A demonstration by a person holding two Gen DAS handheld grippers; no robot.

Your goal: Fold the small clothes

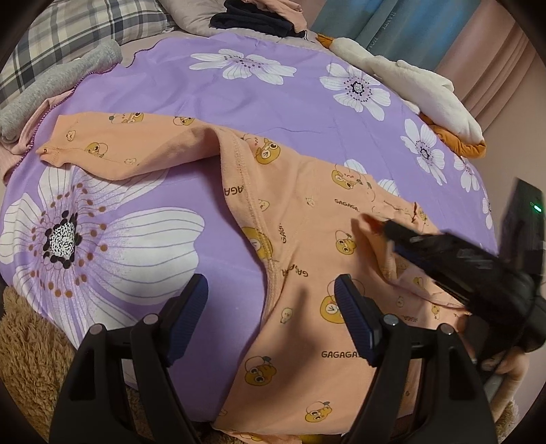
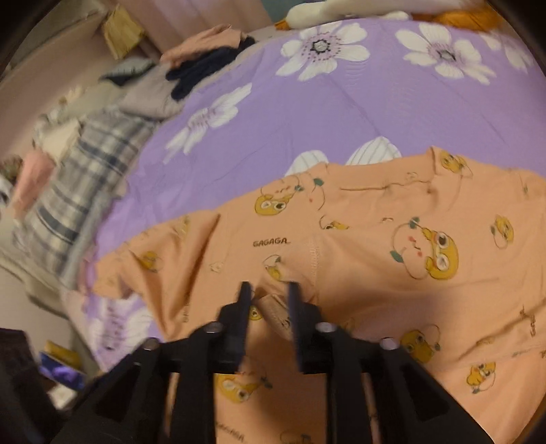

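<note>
Spread across bed: purple bedsheet printed with white flowers [image 1: 273,102]. Lay flat on it, peach cotton garment with yellow cartoon bears [image 1: 307,259], one sleeve out toward 10 o'clock. Hovered wide open over its 7 o'clock edge, left claw [image 1: 271,300], gripping nothing. Stood partly open above bunched peach fabric, right claw [image 2: 268,293], pads not pressing.

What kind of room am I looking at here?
Most likely a bedroom. The orange printed garment lies spread on a bed covered by a purple flowered sheet, with a plaid pillow at one end and a curtain hanging beyond it.
</note>
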